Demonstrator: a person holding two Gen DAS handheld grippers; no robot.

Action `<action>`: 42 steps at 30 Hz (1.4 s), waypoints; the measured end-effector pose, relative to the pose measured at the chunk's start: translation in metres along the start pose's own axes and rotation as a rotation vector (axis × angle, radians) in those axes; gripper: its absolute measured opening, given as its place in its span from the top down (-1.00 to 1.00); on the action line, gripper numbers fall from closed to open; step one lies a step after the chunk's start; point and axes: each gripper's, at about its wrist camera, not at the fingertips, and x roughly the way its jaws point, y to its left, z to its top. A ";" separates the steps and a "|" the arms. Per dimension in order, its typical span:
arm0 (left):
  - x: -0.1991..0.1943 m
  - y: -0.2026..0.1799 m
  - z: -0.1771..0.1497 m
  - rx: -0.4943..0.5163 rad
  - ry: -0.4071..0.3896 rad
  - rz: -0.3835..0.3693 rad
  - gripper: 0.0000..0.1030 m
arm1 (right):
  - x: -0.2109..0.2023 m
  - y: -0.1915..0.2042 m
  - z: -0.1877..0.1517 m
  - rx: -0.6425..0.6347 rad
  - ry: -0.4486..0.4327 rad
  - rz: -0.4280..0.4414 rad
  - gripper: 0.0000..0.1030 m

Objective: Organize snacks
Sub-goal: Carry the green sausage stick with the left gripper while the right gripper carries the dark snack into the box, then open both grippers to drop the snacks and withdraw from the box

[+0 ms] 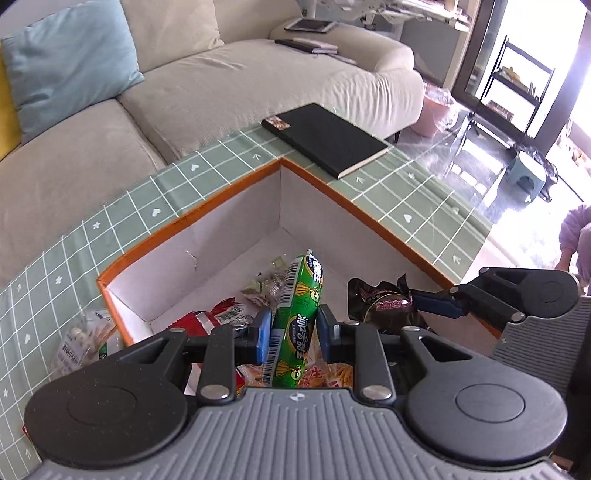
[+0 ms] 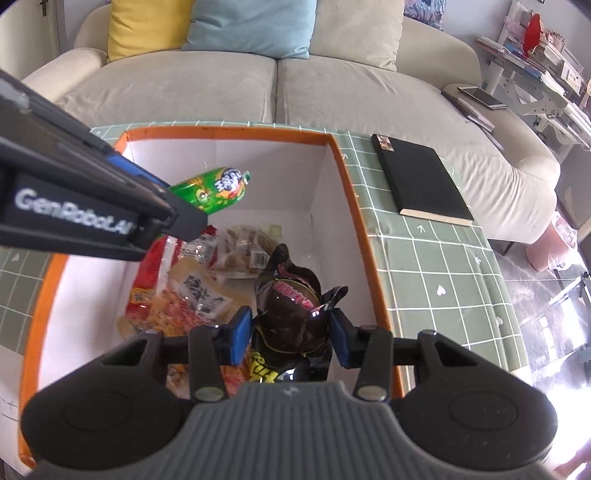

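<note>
Above the open orange-rimmed box [image 2: 343, 173] both grippers hang, each carrying a snack. The left gripper [image 1: 291, 334] has its jaws clamped on a green sausage stick [image 1: 295, 325]: the blue pads press its two sides about midway along, and the stick runs forward between them, its crimped tip pointing toward the far corner of the box. From the right wrist view the same stick [image 2: 214, 188] juts out past the left gripper's fingers, high over the box's back wall. The right gripper [image 2: 290, 334] has its jaws clenched on a dark brown crinkled packet [image 2: 291, 306], held at its lower half, with the twisted top ends flaring up beyond the pads. From the left wrist view that packet [image 1: 384, 302] sits just beside the sausage stick, over the box's right edge, the two not touching.

Below them the box floor already holds a heap of snacks: a red and white packet [image 1: 210, 317], clear-wrapped pale pieces [image 2: 247, 243] toward the back, and an orange-red bag [image 2: 166, 310] nearest the grippers. The box's white walls rise around this heap; its far right corner is bare.

The box stands on a worktop covered by a green checked cloth [image 1: 406, 206]. A black notebook [image 2: 421, 181] lies flat on the cloth beyond the box's right wall, apart from it. A clear bag of snacks [image 1: 79, 343] lies on the cloth outside the left wall. A beige sofa [image 2: 277, 85] with a blue cushion [image 2: 251, 26] and a yellow cushion [image 2: 144, 26] stands behind the worktop.
</note>
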 end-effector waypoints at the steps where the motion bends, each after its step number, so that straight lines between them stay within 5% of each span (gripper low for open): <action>1: 0.005 -0.001 0.001 0.004 0.010 0.006 0.44 | 0.003 -0.002 0.000 -0.002 0.003 0.001 0.16; 16: 0.061 0.012 -0.008 -0.001 0.122 0.077 0.45 | 0.021 0.013 0.002 -0.119 0.008 -0.018 0.09; 28: 0.060 0.022 -0.011 -0.022 0.141 0.071 0.40 | 0.012 0.021 0.005 -0.159 0.013 -0.023 0.02; 33: 0.047 0.022 -0.011 -0.025 0.111 0.066 -0.03 | 0.006 0.028 0.006 -0.168 0.010 -0.033 -0.17; 42: 0.011 0.025 -0.014 -0.042 0.048 0.065 -0.22 | -0.014 0.040 0.007 -0.175 0.003 -0.037 -0.32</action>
